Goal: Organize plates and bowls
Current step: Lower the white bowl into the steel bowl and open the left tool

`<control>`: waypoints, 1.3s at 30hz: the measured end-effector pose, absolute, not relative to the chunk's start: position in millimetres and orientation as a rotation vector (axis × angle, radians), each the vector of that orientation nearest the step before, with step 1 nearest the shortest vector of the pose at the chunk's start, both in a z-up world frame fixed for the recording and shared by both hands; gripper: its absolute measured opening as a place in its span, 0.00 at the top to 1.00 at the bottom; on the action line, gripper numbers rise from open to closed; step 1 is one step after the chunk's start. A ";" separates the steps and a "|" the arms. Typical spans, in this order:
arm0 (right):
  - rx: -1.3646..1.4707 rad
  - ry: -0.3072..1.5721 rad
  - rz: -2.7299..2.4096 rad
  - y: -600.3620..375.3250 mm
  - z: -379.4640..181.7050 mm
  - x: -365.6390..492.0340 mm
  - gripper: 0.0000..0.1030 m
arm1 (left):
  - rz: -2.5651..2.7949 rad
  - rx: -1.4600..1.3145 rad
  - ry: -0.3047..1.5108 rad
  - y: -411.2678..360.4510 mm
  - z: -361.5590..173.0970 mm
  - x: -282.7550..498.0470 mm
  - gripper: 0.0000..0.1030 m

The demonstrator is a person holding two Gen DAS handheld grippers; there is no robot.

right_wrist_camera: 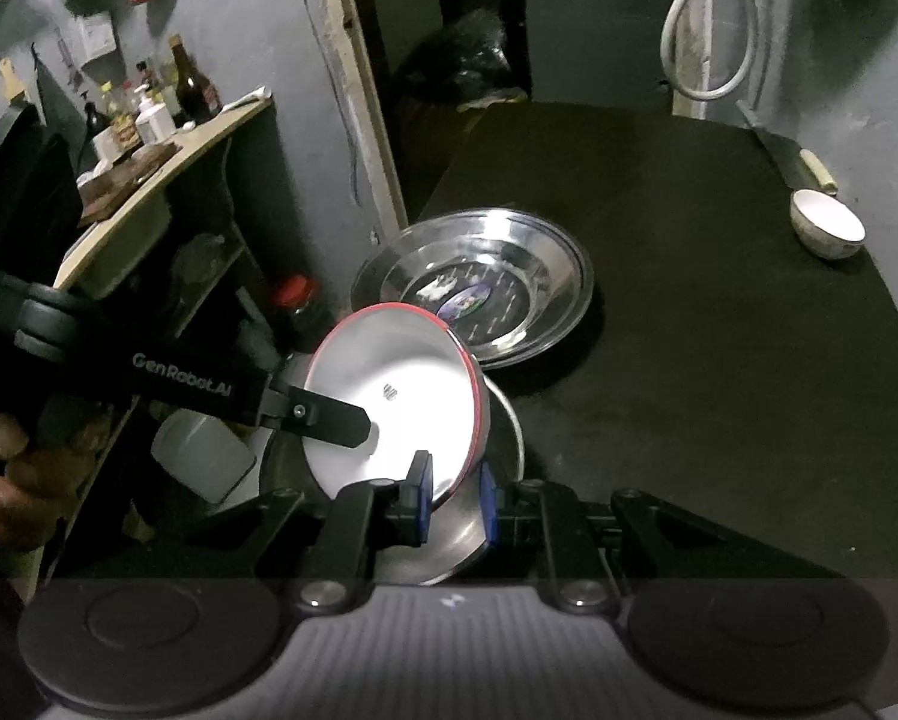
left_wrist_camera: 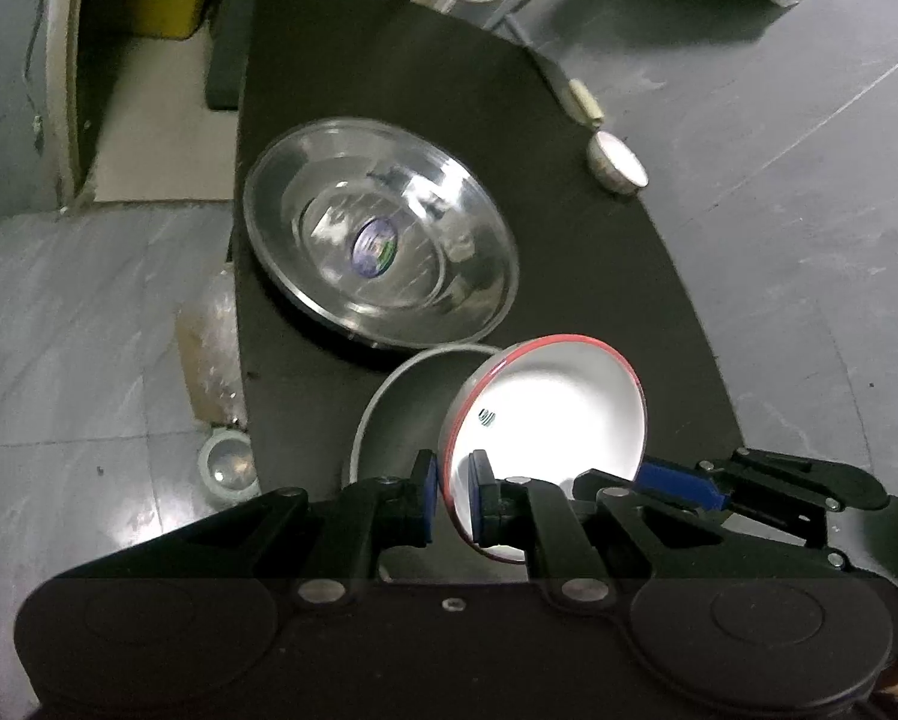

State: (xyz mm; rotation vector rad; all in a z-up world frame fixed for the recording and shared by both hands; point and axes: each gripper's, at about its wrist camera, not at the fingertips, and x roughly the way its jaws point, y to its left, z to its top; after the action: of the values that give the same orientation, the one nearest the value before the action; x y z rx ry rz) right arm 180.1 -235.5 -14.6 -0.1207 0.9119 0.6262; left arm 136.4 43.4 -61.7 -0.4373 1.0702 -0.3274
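Note:
A white bowl with a red rim [left_wrist_camera: 557, 414] is held tilted above the black table [left_wrist_camera: 599, 276]. My left gripper [left_wrist_camera: 454, 498] is shut on its near rim. My right gripper [right_wrist_camera: 455, 498] is shut on the same bowl [right_wrist_camera: 401, 402] from the other side; it also shows in the left wrist view [left_wrist_camera: 683, 486]. A grey plate [left_wrist_camera: 401, 414] lies under the bowl. A large steel basin [left_wrist_camera: 383, 240] with a sticker sits just beyond, and also shows in the right wrist view [right_wrist_camera: 479, 288]. A small white bowl [right_wrist_camera: 827, 228] stands at the far right edge.
A knife with a pale handle [left_wrist_camera: 575, 96] lies near the small bowl [left_wrist_camera: 617, 165]. A shelf with bottles [right_wrist_camera: 149, 120] stands left of the table. A white cable [right_wrist_camera: 707, 60] hangs at the back. A small pot [left_wrist_camera: 227, 468] sits on the floor.

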 end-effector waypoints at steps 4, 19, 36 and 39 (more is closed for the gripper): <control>-0.142 0.940 0.641 -231.3 -20.4 182.1 0.82 | -0.306 -0.427 1.103 42.4 -64.8 136.0 0.90; -0.172 0.962 0.660 -228.2 -24.7 187.8 0.82 | -0.278 -0.434 1.140 40.6 -67.4 138.4 0.88; -0.176 0.973 0.670 -225.6 -27.1 192.4 0.80 | -0.266 -0.421 1.162 37.4 -68.8 147.1 0.85; -0.176 0.974 0.675 -225.1 -26.2 191.9 0.78 | -0.263 -0.420 1.166 37.5 -69.0 147.4 0.84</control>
State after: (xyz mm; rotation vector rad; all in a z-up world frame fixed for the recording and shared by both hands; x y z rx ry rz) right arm 191.9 -225.1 -26.2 -0.1758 0.9740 0.6753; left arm 147.4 37.5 -69.0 -0.4201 1.1662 -0.2630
